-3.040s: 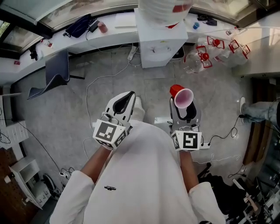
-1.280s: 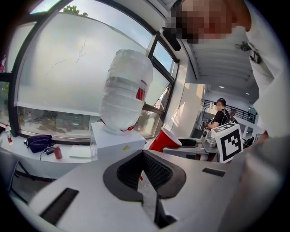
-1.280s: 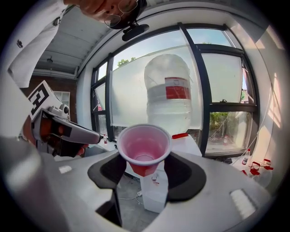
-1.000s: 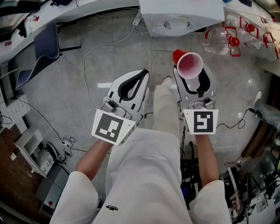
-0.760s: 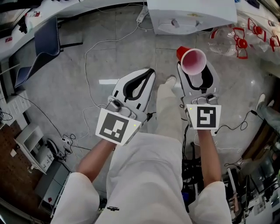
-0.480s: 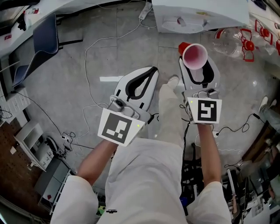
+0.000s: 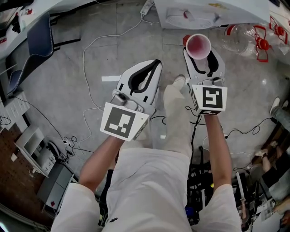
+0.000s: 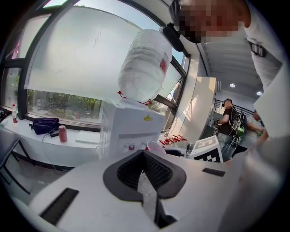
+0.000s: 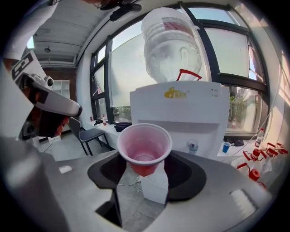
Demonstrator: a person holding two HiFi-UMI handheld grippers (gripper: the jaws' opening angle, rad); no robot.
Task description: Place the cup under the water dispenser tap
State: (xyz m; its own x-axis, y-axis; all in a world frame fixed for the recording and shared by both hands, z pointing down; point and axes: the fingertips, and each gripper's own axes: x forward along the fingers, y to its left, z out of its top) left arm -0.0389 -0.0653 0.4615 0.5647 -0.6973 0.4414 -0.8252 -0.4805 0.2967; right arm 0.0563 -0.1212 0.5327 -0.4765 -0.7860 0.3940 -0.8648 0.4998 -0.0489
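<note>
A red plastic cup (image 7: 198,45) stands upright with its pink inside showing, and my right gripper (image 7: 200,50) is shut on its lower body. In the right gripper view the cup (image 9: 144,147) hangs in front of the white water dispenser (image 9: 179,113), left of and a little short of a blue tap (image 9: 193,146). A big clear bottle (image 9: 171,45) tops the dispenser. In the head view only the dispenser's front edge (image 7: 199,13) shows, just beyond the cup. My left gripper (image 7: 155,63) is shut with nothing in it, held left of the right one. It faces the dispenser (image 8: 131,131) too.
Empty water bottles with red handles (image 7: 251,36) lie on the floor right of the dispenser. A chair (image 7: 36,41) stands far left and cables (image 7: 90,59) cross the grey floor. A small blue cup (image 9: 226,147) sits on the window counter. Another person (image 8: 229,118) stands in the background.
Both grippers have sunk and come closer to the dispenser, the cup still held upright. The dispenser has slid towards the top edge of the head view. Neither gripper's jaws have changed.
</note>
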